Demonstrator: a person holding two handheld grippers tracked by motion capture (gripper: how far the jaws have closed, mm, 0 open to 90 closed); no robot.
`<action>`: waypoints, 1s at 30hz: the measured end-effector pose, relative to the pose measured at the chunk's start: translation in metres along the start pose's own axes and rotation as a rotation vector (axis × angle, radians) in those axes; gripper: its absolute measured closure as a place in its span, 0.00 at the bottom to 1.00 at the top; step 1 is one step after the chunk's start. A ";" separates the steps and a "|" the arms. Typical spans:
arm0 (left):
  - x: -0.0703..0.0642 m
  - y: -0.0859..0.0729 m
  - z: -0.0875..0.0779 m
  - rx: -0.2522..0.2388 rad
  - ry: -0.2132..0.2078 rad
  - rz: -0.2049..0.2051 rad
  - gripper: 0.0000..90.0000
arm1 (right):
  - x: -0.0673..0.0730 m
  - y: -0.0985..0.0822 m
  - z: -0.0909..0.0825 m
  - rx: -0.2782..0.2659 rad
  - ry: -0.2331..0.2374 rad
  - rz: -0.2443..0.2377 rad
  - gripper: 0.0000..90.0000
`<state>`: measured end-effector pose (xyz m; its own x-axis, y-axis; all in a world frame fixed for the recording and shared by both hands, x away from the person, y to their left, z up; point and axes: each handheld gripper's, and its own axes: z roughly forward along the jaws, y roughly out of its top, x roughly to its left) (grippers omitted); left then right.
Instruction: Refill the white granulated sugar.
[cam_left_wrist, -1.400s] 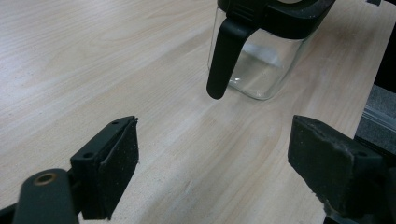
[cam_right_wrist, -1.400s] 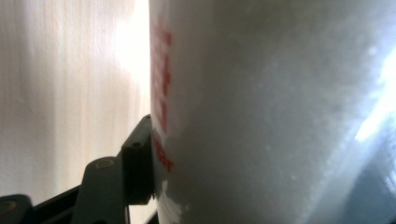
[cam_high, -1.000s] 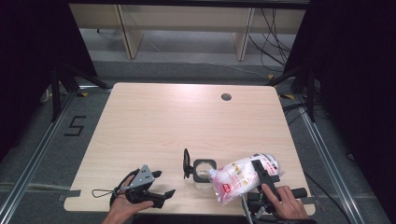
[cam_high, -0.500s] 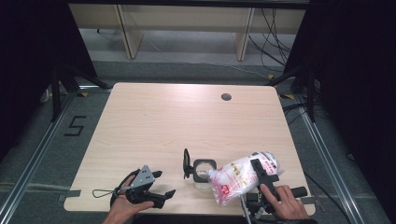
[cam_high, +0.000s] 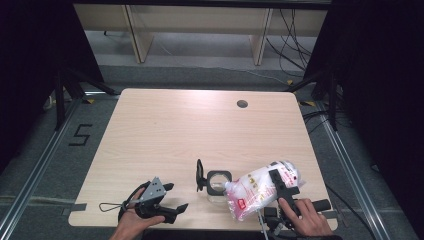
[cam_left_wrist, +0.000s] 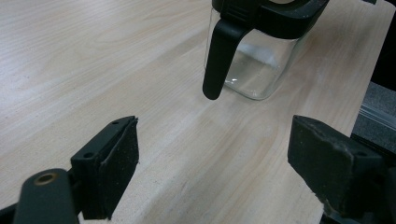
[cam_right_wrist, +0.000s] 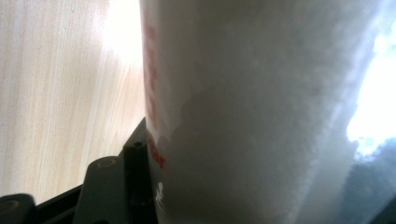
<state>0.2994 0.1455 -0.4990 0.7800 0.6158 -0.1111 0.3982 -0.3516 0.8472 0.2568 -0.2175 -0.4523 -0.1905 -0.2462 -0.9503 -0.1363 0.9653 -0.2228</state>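
Note:
A clear plastic bag of white powder (cam_high: 252, 192) with red print lies tilted at the table's near right, one corner reaching over a small glass jar (cam_high: 218, 182). My right gripper (cam_high: 278, 184) is shut on the bag, one black jaw lying across its top. In the right gripper view the bag (cam_right_wrist: 261, 112) looms close, with one finger (cam_right_wrist: 133, 175) pressed to its side. The jar's black flip lid (cam_high: 200, 175) stands open to its left. My left gripper (cam_high: 177, 196) rests low at the near left, open and holding nothing. In its own view the left gripper (cam_left_wrist: 212, 140) faces the jar (cam_left_wrist: 254, 70).
The light wooden table (cam_high: 175, 130) has a round cable hole (cam_high: 242, 104) at its far right. A thin cable loop (cam_high: 107, 206) trails from the left gripper near the front edge. Dark floor and metal rails surround the table.

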 end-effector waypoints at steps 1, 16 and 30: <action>-0.001 0.000 0.001 -0.008 0.004 -0.010 0.18 | -0.003 0.001 0.000 -0.004 -0.007 -0.052 0.45; -0.001 0.000 0.001 0.011 0.004 0.019 0.18 | -0.007 -0.002 0.000 0.005 -0.008 -0.067 0.45; -0.003 -0.001 0.002 0.015 0.000 0.001 0.18 | -0.009 -0.001 0.001 0.008 -0.021 -0.099 0.45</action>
<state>0.2975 0.1424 -0.5000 0.7804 0.6154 -0.1106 0.4050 -0.3629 0.8392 0.2598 -0.2161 -0.4434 -0.1558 -0.3383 -0.9281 -0.1457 0.9371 -0.3171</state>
